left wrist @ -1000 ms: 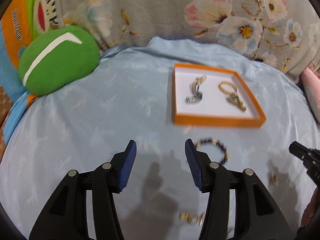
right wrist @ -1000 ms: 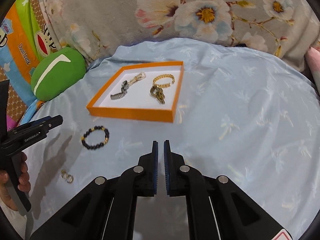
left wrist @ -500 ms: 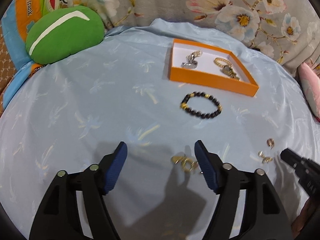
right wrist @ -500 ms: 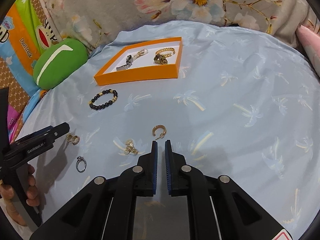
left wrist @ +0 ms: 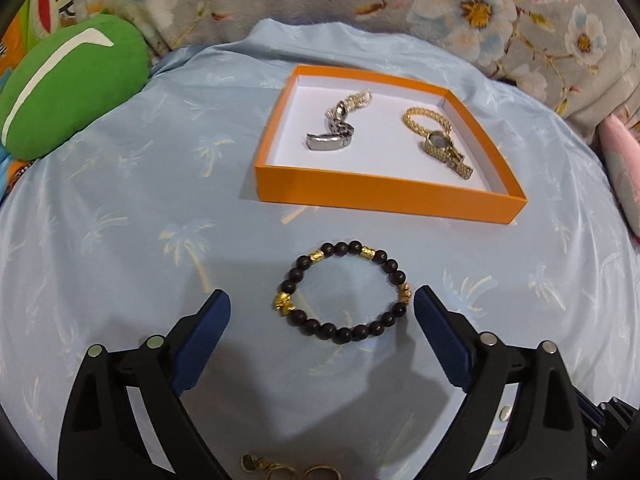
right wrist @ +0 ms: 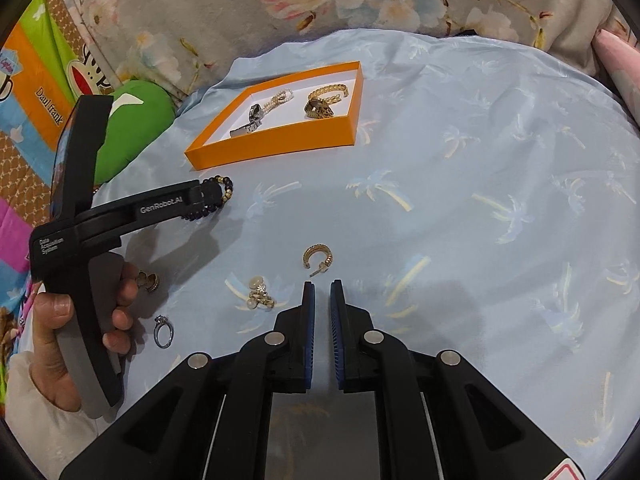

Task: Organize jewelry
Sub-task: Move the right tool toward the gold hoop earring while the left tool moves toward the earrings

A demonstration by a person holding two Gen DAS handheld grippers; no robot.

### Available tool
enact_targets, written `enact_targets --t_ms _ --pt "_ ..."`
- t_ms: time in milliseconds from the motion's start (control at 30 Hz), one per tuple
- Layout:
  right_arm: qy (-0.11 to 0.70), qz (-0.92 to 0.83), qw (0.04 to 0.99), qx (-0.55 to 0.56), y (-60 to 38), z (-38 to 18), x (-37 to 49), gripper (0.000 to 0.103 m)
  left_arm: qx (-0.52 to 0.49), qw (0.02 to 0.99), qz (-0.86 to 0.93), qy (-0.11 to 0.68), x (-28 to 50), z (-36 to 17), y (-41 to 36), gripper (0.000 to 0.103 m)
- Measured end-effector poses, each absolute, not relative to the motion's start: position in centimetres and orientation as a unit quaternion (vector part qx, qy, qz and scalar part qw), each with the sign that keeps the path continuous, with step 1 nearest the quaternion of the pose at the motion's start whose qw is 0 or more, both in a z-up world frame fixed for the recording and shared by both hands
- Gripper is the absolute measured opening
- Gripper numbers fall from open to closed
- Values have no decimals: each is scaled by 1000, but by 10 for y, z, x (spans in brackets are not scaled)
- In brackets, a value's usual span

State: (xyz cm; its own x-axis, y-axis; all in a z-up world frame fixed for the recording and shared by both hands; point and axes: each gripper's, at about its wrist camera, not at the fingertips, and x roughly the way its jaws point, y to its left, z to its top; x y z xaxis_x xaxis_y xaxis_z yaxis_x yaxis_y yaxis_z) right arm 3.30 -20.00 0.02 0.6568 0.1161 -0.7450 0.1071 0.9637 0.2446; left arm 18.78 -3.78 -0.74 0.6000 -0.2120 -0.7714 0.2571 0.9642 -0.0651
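Note:
A black bead bracelet (left wrist: 343, 290) with gold beads lies on the blue cloth between the wide-open fingers of my left gripper (left wrist: 322, 308); it also shows in the right wrist view (right wrist: 218, 196), partly hidden by the left gripper (right wrist: 200, 200). An orange tray (left wrist: 384, 196) behind it holds a silver watch (left wrist: 338, 128) and a gold watch (left wrist: 438, 142). My right gripper (right wrist: 321, 286) is shut and empty, just short of a gold hoop earring (right wrist: 318, 258). A pearl and gold cluster (right wrist: 260, 294), a silver ring (right wrist: 163, 332) and a gold piece (right wrist: 149, 280) lie nearby.
A green cushion (left wrist: 68, 88) sits at the back left. Floral fabric (left wrist: 440, 8) rises behind the cloth. A pink cushion (left wrist: 622, 168) is at the right edge. More gold pieces (left wrist: 280, 470) lie under the left gripper.
My left gripper has moved forward to the bead bracelet, which now lies between its open fingers. The right gripper has moved a little closer to the hoop earring and stays shut.

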Motion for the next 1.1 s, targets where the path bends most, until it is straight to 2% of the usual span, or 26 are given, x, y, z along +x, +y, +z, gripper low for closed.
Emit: enact_targets --t_ms 233,333,400,467,533,600,667,867,1000,1100 --pt "417 3 899 135 -199 0 34 9 54 893 -131 427 187 -10 -47 88" --pt "417 3 899 135 -199 -1 34 9 61 894 -129 424 186 -9 -49 78" --pt "417 3 899 135 -199 -1 34 9 63 896 -130 420 185 -8 -50 67" --pt "417 3 899 136 -199 -1 35 10 62 897 -130 418 185 -8 -50 61" --pt "417 3 899 136 -199 -1 35 10 59 898 -131 415 184 -6 -49 49" --pt "416 3 899 136 -200 -1 35 10 54 899 -136 412 184 -5 -48 28" --pt "416 3 899 137 -200 -1 35 10 51 899 -141 411 184 -5 -47 15" --pt "414 3 900 138 -200 0 35 10 39 896 -159 412 179 -4 -45 13" --pt "408 3 902 141 -201 1 33 10 22 899 -165 405 170 5 -37 0" --pt "406 6 903 139 -200 3 34 10 15 898 -169 406 163 6 -31 0"
